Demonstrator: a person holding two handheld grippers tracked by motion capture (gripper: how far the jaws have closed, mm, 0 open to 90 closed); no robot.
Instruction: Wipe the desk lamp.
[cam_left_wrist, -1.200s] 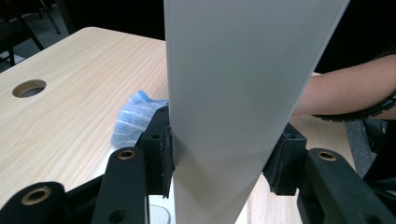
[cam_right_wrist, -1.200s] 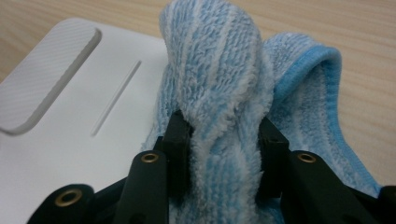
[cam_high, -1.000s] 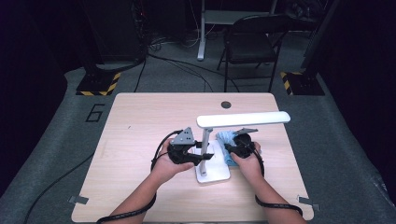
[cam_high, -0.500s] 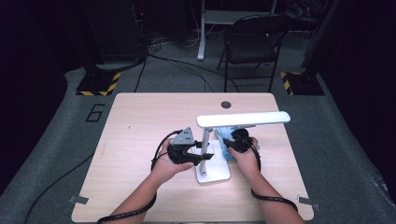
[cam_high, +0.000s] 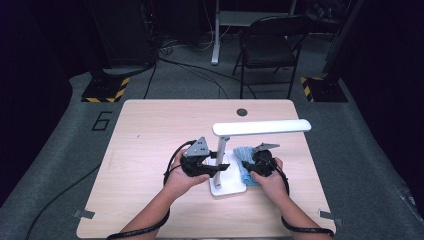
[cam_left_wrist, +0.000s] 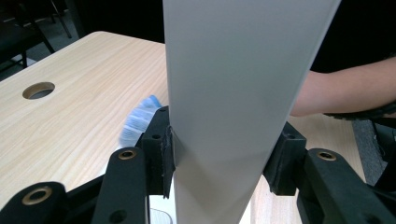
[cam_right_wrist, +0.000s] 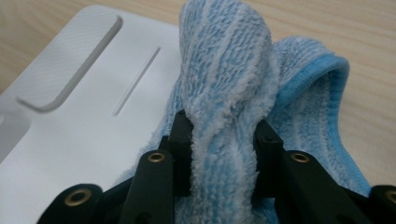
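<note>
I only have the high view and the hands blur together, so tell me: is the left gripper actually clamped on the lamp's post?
Observer: Yes. In the left gripper view the left gripper has both pads pressed against the flat white lamp post.
Operator: And the right one, is it holding the blue cloth or just resting on it?
Observer: Holding. The right gripper pinches a bunched fold of the blue cloth between its pads; its jaws have just been closing on it.
Operator: Is the cloth touching the lamp?
Observer: The right gripper view shows the cloth's edge lying on the white lamp base, beside a grooved line in it.
</note>
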